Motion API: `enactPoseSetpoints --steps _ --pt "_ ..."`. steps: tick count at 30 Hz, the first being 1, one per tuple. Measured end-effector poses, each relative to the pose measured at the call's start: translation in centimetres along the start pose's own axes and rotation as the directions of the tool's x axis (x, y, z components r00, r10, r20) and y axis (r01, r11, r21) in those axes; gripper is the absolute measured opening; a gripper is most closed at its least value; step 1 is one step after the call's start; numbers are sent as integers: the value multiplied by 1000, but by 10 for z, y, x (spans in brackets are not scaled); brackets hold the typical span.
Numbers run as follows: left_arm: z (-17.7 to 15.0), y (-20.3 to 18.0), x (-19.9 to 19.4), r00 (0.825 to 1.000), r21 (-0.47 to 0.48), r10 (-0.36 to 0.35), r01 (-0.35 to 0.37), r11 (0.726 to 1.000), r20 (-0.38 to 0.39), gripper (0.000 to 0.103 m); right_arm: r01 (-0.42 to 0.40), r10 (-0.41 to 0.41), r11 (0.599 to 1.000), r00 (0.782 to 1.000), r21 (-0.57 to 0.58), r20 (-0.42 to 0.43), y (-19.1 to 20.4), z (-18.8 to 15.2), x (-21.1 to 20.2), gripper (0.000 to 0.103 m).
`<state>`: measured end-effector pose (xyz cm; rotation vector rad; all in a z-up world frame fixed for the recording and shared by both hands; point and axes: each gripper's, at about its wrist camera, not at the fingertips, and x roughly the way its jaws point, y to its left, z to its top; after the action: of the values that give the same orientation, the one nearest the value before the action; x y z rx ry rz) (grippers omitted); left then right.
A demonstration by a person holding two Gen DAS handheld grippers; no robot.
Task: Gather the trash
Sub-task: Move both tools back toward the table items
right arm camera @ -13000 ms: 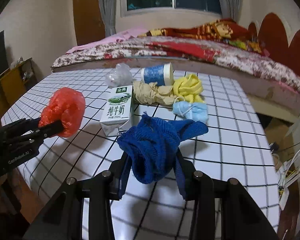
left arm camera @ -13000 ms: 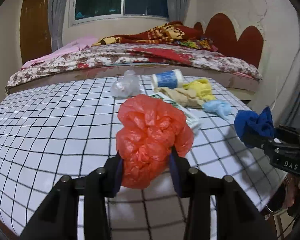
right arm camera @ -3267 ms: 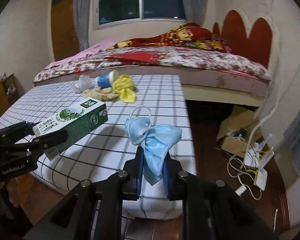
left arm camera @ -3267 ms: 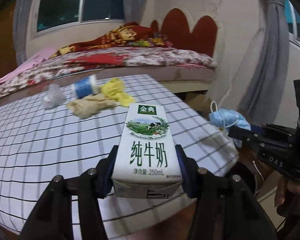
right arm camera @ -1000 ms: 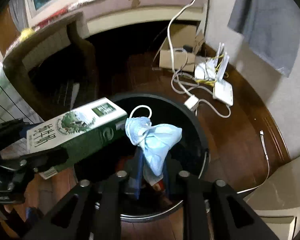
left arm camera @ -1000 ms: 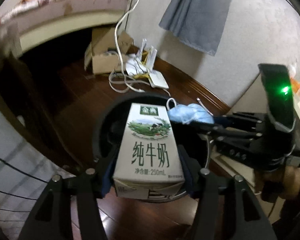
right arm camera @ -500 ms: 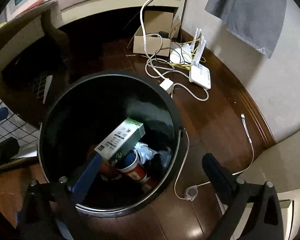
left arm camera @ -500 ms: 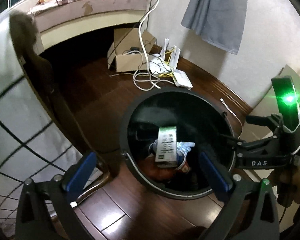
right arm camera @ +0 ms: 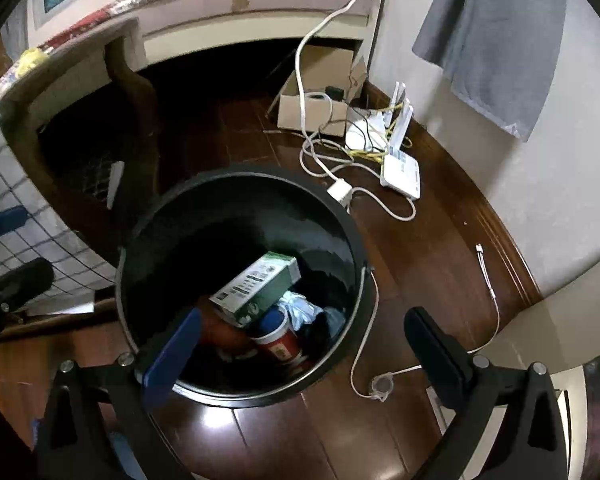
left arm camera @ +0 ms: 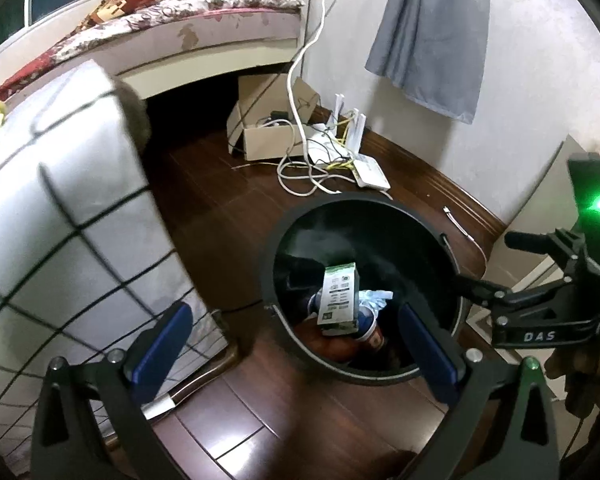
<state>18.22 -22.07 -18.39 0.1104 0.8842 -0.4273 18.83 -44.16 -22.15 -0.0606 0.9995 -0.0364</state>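
**Carton and mask dropped into bin; both grippers empty**

Since a second ago the milk carton (left arm camera: 339, 297) and the blue face mask (right arm camera: 300, 309) have left the jaws and now lie inside the black trash bin (right arm camera: 342, 216). Left gripper (left arm camera: 296, 338) and right gripper (right arm camera: 306, 342) have just been opening; both stand spread wide above the bin with nothing between the pads.

The carton leans tilted on the other rubbish, printed back panel up; its text and barcode are too small to read. "DAS" is legible on the right gripper's body in the left wrist view. Beneath the carton sit a red paper cup (right arm camera: 278, 342) and an orange-red mass, partly covered and hard to identify. The mask shows only as a crumpled pale-blue edge beside the carton.

Near the bin: a checked tablecloth (left arm camera: 72, 216) at left, a cardboard box (left arm camera: 266, 136), a white router (right arm camera: 400, 170) with tangled cables on the wooden floor, and a grey cloth (left arm camera: 432, 36) hanging on the wall.
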Motion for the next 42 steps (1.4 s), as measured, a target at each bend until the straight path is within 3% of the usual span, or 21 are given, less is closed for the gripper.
enactPoseSetpoints --steps 21,32,42 --pt "14 33 -87 983 -84 85 -72 994 162 103 -54 55 999 982 -9 179 46 20 -78 102" --pt "18 74 -118 964 -149 158 -128 980 214 103 -106 122 992 954 -72 275 91 50 -108 102" --pt "8 132 -138 942 -240 250 -196 951 223 103 -163 208 972 933 -170 295 149 72 -110 102"
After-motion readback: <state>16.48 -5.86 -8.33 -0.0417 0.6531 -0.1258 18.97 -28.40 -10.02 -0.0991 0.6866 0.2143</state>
